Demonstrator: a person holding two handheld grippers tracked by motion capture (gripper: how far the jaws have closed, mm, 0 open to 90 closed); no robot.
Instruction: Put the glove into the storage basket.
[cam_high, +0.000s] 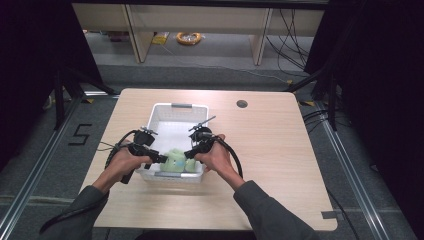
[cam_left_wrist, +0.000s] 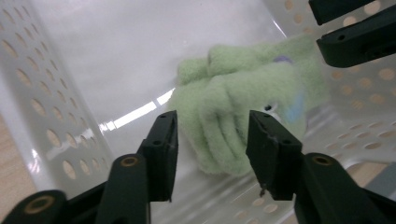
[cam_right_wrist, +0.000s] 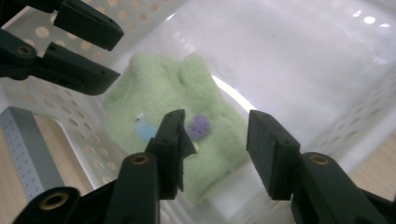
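Pale wood-grain tabletop carries a white perforated plastic basket, smooth-floored and glossy. At its near end lies a soft, fuzzy green plush with small blue and purple patches. Both tongs reach into the basket over it: the left tongs stand open, jaws either side of a plush limb, gripping nothing; the right tongs stand open above the plush, also empty. Risk, as I judge it: the nap compresses, so a shallow pinch could slip off; the two tongs sit close and may collide, or drag the light basket.
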